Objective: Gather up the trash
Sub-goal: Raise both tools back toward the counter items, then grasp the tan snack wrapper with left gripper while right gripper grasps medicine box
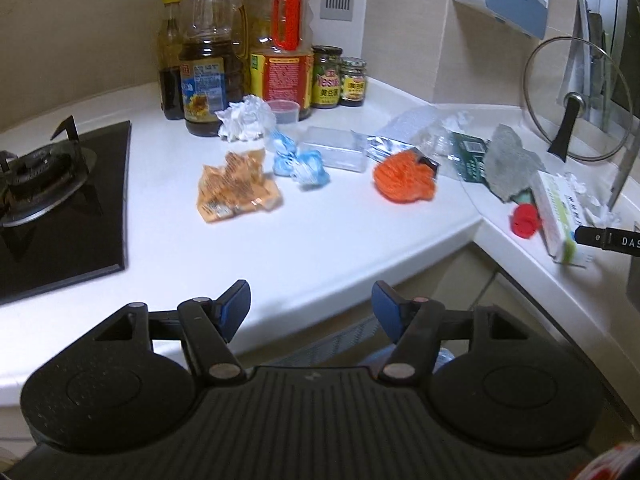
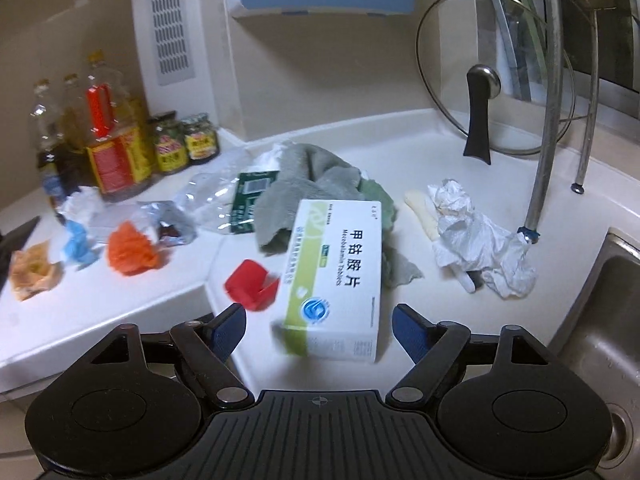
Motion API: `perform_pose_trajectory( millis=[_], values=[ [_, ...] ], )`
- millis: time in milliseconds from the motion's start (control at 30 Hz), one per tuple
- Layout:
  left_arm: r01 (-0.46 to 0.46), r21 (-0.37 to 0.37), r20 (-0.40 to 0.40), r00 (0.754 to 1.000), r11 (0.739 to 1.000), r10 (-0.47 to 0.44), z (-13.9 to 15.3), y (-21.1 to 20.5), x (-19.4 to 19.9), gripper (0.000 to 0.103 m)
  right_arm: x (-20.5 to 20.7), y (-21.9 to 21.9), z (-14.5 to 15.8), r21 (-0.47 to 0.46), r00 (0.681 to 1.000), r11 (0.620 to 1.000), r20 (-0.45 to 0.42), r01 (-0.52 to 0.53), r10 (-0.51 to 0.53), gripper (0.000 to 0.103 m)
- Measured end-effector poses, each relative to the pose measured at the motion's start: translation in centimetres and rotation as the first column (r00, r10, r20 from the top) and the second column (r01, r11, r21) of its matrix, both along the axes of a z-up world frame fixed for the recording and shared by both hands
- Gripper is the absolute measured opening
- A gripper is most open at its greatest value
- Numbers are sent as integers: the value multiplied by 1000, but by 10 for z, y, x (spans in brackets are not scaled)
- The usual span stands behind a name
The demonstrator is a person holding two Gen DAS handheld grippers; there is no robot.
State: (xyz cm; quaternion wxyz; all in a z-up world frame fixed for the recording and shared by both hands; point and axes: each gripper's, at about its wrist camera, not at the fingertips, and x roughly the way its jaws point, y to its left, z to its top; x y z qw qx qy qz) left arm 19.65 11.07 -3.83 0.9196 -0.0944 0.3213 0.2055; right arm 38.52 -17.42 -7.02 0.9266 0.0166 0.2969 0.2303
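Across the white tabletop (image 1: 328,232) lies crumpled trash: an orange wrapper (image 1: 236,186), blue wad (image 1: 298,162), orange-red net (image 1: 402,178), white tissue (image 2: 480,240). Before the right gripper (image 2: 319,330), jaws wide, nothing gripped, sits a white-green box (image 2: 336,276). Left gripper (image 1: 311,306) jaws gape, empty.

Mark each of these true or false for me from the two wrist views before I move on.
1. The right claw grips the medicine box. False: its jaws stand open and the box lies on the counter ahead of them.
2. The left claw is open and empty. True.
3. The glass lid lies flat on the counter. False: it stands on edge against the wall.
4. A red cap sits just left of the box. True.
5. The orange net is on the stove. False: it lies on the counter, well right of it.
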Motion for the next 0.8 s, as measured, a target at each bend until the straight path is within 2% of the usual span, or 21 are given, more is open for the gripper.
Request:
perform_pose_trajectory(
  millis=[67, 233, 600, 633, 667, 800],
  values=[
    [-4, 8, 2, 1000, 1000, 4, 1, 7, 4, 66, 9, 6, -4, -20, 1000, 1000, 0, 12, -12, 84],
    [-8, 23, 1, 1000, 1000, 8, 2, 23, 12, 66, 27, 16, -10, -40, 999, 999, -13, 32, -32, 85],
    [-7, 36, -9, 1000, 999, 7, -2, 48, 27, 67, 37, 29, -19, -94, 999, 994, -4, 48, -49, 84],
    [-4, 41, -10, 1000, 999, 5, -3, 50, 28, 67, 36, 29, -19, -94, 999, 994, -3, 53, -54, 83],
    [-1, 45, -10, 1000, 999, 2, -3, 52, 30, 67, 36, 29, -20, -93, 998, 994, 0, 59, -59, 72],
    [17, 70, -12, 1000, 997, -16, -4, 58, 37, 68, 37, 25, -21, -80, 998, 994, 2, 69, -69, 71]
  ],
)
